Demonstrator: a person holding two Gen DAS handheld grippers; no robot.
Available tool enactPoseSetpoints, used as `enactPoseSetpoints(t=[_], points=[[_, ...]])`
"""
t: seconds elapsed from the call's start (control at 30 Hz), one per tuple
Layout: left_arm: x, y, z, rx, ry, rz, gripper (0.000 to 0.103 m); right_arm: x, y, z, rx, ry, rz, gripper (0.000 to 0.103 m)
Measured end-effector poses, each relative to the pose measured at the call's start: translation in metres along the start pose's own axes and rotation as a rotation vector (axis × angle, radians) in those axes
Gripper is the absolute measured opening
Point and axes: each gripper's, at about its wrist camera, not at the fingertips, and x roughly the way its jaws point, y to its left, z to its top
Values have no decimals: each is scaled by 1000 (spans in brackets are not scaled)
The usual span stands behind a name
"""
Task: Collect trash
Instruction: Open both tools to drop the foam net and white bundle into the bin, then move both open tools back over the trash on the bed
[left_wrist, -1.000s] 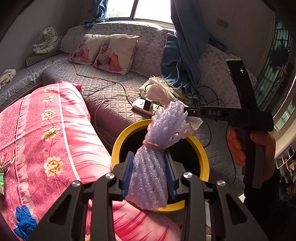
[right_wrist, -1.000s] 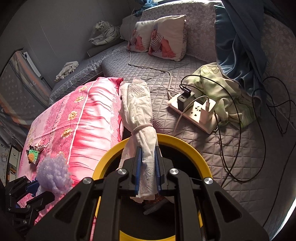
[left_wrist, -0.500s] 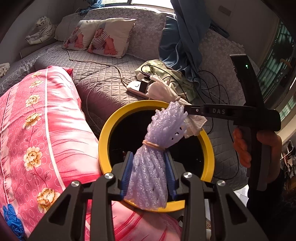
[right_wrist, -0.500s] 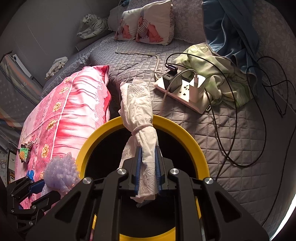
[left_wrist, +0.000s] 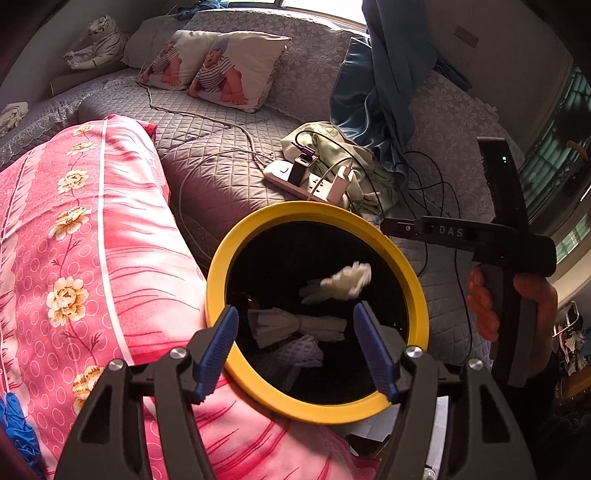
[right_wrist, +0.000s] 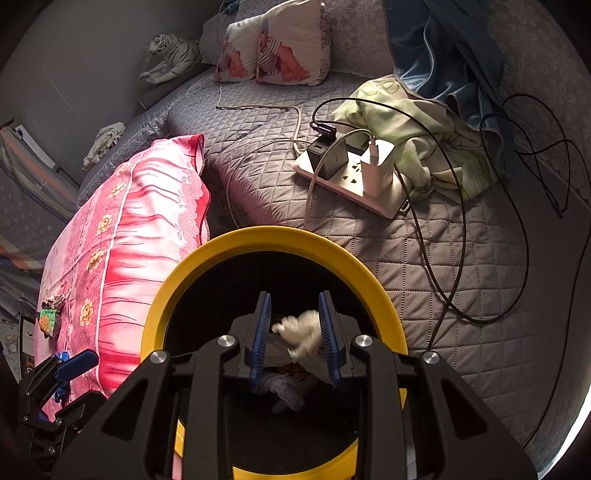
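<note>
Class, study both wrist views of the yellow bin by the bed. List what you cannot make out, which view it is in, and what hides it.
- Bin bottom, left view: lost in dark shadow.
- White wad, right view: blurred, so mid-air or landed is unclear.
- Right tool's tips, left view: too small and edge-on to show the gap.
- Left tool, right view: cut off by the frame's dark edge.
- Bin's near rim, right view: hidden by the tool's body.

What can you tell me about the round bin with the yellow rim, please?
The bin is round, with a thick yellow rim, apparently plastic, and a dark inside. It stands upright against the pink floral quilt, beside the grey quilted bed. Inside lie a white crumpled wad, a tied white bundle and a pale purple netted bundle. Both grippers hang over its mouth.
</note>
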Motion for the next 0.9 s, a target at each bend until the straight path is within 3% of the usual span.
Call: enactPoseSetpoints(t=[0.3, 0.43, 0.73, 0.9], points=[[-29, 16, -2, -9, -58, 45, 62, -11, 25, 5, -41, -17, 13, 26], [-51, 33, -7, -20, -93, 79, 62, -16, 46, 7, -75, -29, 40, 36], [-100, 86, -37, -96, -123, 193, 62, -17, 108, 10, -186, -30, 93, 36], [-136, 115, -54, -136, -167, 256, 69, -17, 153, 9, -257, -28, 144, 43]])
